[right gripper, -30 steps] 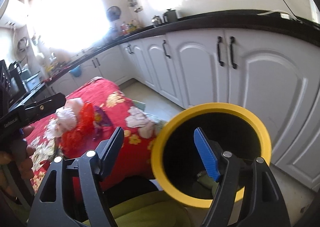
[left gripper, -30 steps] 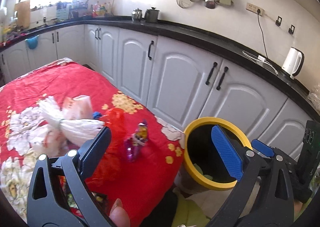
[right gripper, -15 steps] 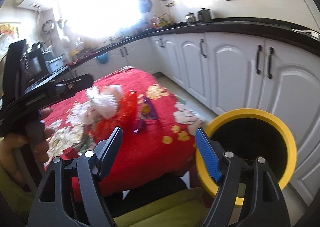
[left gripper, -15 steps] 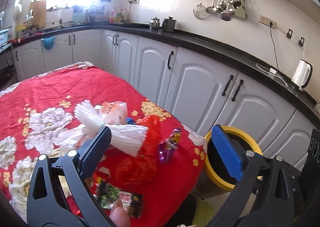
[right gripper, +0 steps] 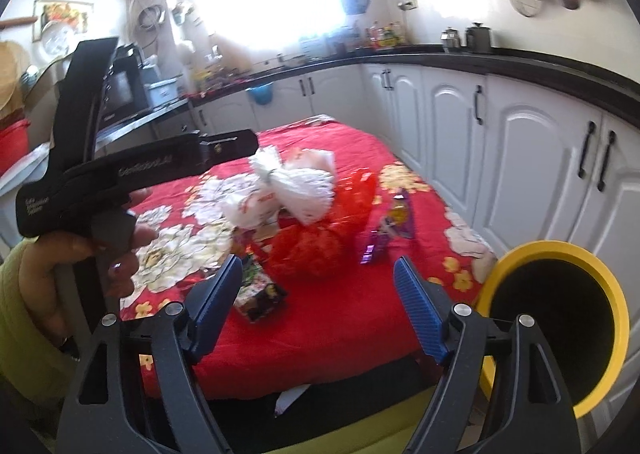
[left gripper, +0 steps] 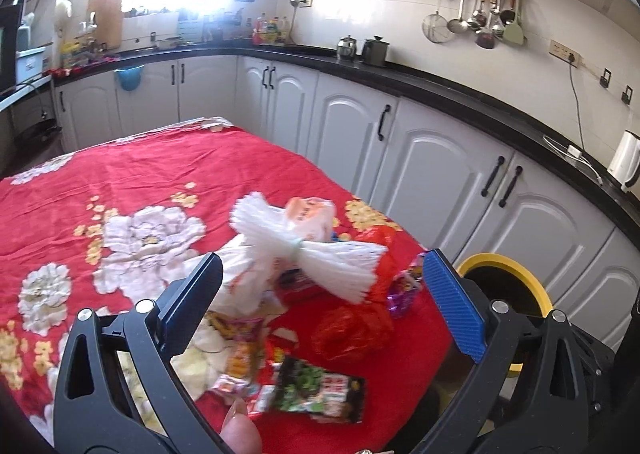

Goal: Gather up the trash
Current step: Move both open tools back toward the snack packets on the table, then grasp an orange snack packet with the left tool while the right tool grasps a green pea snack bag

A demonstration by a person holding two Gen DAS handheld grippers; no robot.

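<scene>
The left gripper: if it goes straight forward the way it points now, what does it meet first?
Probably the bundle of white straws, which sits between the open jaws of the left gripper and lies over the trash pile on the red tablecloth. Depth is unclear, so the red plastic bag might come first.

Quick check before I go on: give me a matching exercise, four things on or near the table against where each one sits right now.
Things:
1. white straw bundle
2. red plastic bag
3. dark snack packet
4. yellow-rimmed bin

Places:
A. on the floor past the table's corner
B. at the near table edge, lying flat
C. on top of the pile, tied at its middle
D. between the packet and the straws, crumpled

Pairs: 1-C, 2-D, 3-B, 4-A
</scene>
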